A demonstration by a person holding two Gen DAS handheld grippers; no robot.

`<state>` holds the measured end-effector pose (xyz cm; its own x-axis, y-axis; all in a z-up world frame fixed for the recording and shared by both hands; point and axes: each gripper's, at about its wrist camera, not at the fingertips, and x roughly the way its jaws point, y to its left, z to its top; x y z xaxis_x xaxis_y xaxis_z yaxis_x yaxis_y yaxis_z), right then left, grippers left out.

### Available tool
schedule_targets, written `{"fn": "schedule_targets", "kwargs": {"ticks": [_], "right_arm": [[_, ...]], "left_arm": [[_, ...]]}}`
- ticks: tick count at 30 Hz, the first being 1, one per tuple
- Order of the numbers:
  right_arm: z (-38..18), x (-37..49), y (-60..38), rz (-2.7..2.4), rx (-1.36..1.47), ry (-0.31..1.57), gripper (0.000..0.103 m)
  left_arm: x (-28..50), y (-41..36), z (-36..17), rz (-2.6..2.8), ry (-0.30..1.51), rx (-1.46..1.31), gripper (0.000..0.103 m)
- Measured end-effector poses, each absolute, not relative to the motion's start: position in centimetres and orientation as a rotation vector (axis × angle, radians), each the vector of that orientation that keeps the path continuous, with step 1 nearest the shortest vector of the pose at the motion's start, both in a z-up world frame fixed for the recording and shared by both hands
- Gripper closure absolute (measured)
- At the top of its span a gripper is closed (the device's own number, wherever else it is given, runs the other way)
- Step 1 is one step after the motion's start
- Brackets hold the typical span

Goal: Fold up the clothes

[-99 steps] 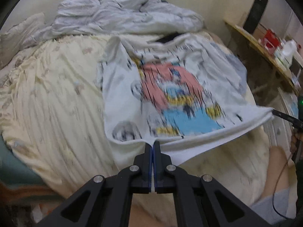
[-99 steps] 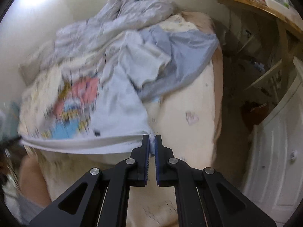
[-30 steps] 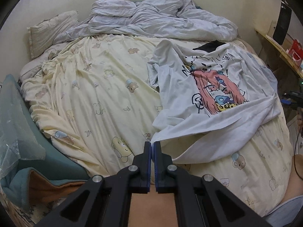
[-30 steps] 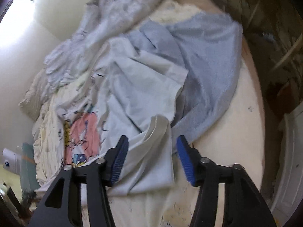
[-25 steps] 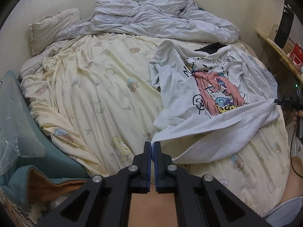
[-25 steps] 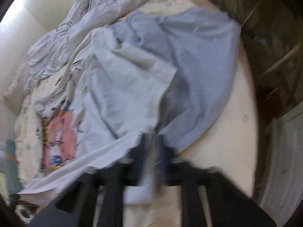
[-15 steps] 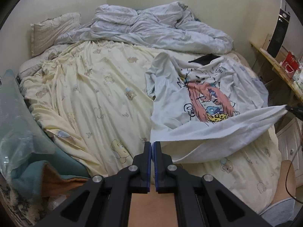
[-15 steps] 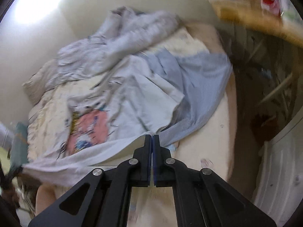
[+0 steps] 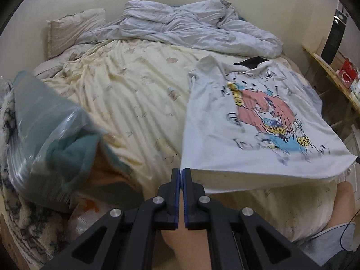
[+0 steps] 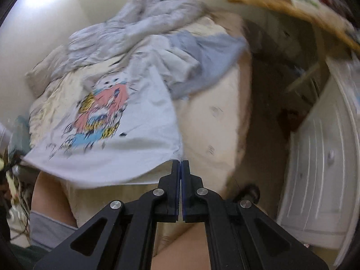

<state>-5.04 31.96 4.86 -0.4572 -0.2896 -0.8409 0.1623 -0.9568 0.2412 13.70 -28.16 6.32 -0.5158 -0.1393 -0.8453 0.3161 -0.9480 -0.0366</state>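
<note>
A white T-shirt [image 9: 249, 121] with a pink and blue cartoon print is stretched flat, print up, over the right part of the bed. My left gripper [image 9: 181, 171] is shut on its near-left hem corner. My right gripper [image 10: 181, 163] is shut on the other hem corner of the T-shirt [image 10: 117, 121], which looks blurred there. The hem hangs taut between both grippers, above the bed's near edge. The collar end rests on the bed.
A yellow patterned sheet [image 9: 126, 94] covers the bed, with a crumpled grey duvet [image 9: 193, 33] and a pillow [image 9: 72, 31] at the head. A grey-blue garment [image 10: 209, 60] lies beside the shirt. A plastic-wrapped teal bundle [image 9: 42, 135] sits left. Wooden shelf [image 9: 333, 76] and white drawers [image 10: 319, 175] stand right. The person's legs [image 9: 186, 243] are below.
The right gripper went from open to shut on the hem corner. Both grippers then pulled back and apart, so the crumpled shirt now lies stretched out flat.
</note>
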Motion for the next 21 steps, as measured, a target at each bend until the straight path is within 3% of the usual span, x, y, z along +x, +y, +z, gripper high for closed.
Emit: {"fn": "schedule_targets", "kwargs": {"ticks": [3, 16, 21], "right_arm": [[3.9, -4.6, 32.4, -2.446, 1.505, -0.198, 0.103], [0.1, -3.8, 29.6, -2.211, 1.77, 0.127, 0.103], [-0.9, -3.5, 29.0, -2.118, 1.861, 0.211, 0.102]], "left_arm": [[14.8, -28.5, 5.4, -2.48, 0.258, 1.414, 0.101], [15.5, -27.2, 1.0, -2.372, 0.125, 1.677, 0.101], [16.1, -28.3, 1.7, -2.357, 0.163, 1.663, 0.101]]}}
